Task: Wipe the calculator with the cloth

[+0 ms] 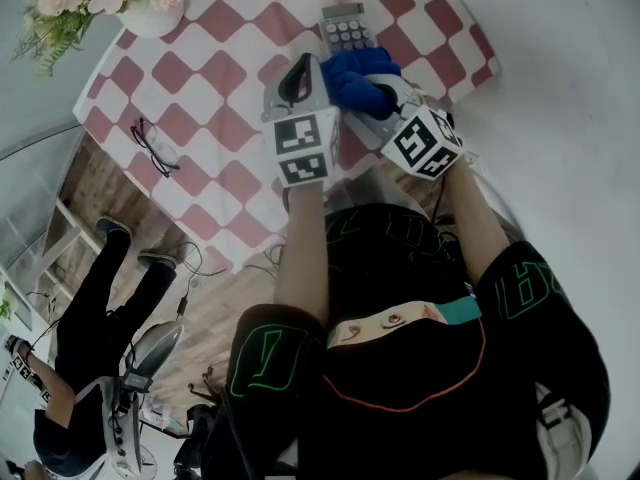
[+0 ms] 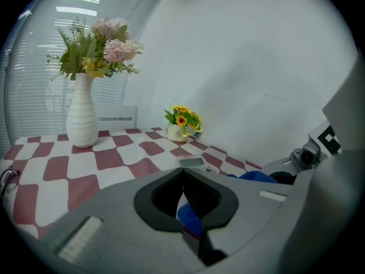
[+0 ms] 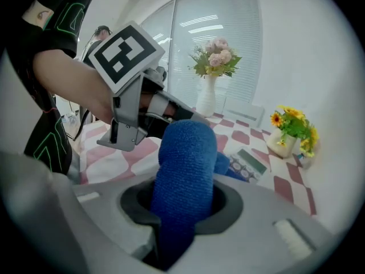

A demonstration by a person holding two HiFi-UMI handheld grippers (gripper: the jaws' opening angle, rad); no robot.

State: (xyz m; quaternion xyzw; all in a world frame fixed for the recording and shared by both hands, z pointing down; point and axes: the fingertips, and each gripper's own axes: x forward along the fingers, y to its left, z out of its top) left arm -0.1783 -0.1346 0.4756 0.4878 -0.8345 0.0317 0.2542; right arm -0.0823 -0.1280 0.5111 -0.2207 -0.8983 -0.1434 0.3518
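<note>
The right gripper [image 1: 382,98] is clamped on a bunched blue cloth [image 3: 185,158], held at the near end of the calculator [image 1: 346,28] on the checked table [image 1: 200,118]; contact is unclear. The left gripper [image 2: 182,173], closed on nothing, hovers just left. The cloth is in hand, but the wiping itself seems still to do.

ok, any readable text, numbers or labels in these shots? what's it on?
"1": that is how it seems to read, in green outline on the sleeve at the head view's left.
Other sleeve: green outlined figure, creased, unreadable.
Calculator: keys and display too small to read.
Left marker cube and right marker cube: black-and-white squares only, no letters.
</note>
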